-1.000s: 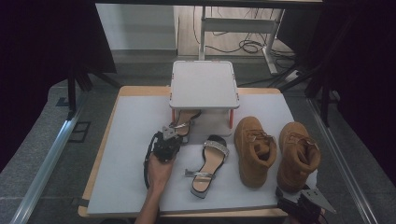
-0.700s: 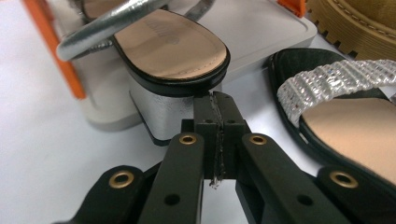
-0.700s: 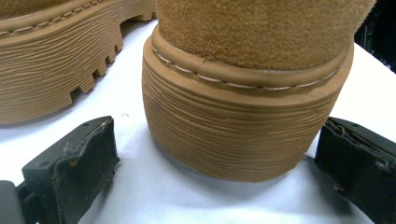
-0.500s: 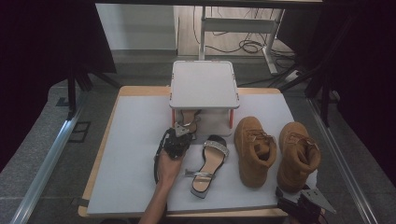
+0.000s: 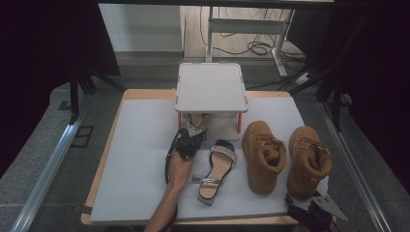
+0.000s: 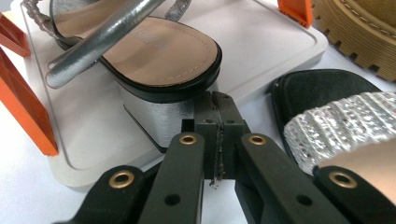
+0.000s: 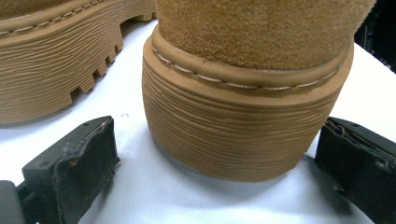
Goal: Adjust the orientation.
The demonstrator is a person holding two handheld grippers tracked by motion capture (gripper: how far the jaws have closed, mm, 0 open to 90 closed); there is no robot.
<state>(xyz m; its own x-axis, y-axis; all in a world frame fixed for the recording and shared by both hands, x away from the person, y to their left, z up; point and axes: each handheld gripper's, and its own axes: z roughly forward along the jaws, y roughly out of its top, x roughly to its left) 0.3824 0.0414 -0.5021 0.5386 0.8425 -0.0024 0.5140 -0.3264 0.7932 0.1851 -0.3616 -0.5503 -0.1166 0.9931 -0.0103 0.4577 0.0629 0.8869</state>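
A white mat (image 5: pixel 140 159) covers the wooden table (image 5: pixel 145 93), which stands on grey floor with dark curtains at both sides. The mat's left half lies bare. At the far edge stands a small white rack (image 5: pixel 211 87) on orange legs; a silver sandal (image 6: pixel 140 51) sits on its lower shelf. The left gripper (image 6: pixel 217 140), jaws pressed together and holding nothing, points at that sandal's block heel. Its mate (image 5: pixel 216 169) lies just right of the hand. The right gripper (image 5: pixel 314 208), jaws spread, flanks the heel of the right tan boot (image 7: pixel 247 107) without touching it.
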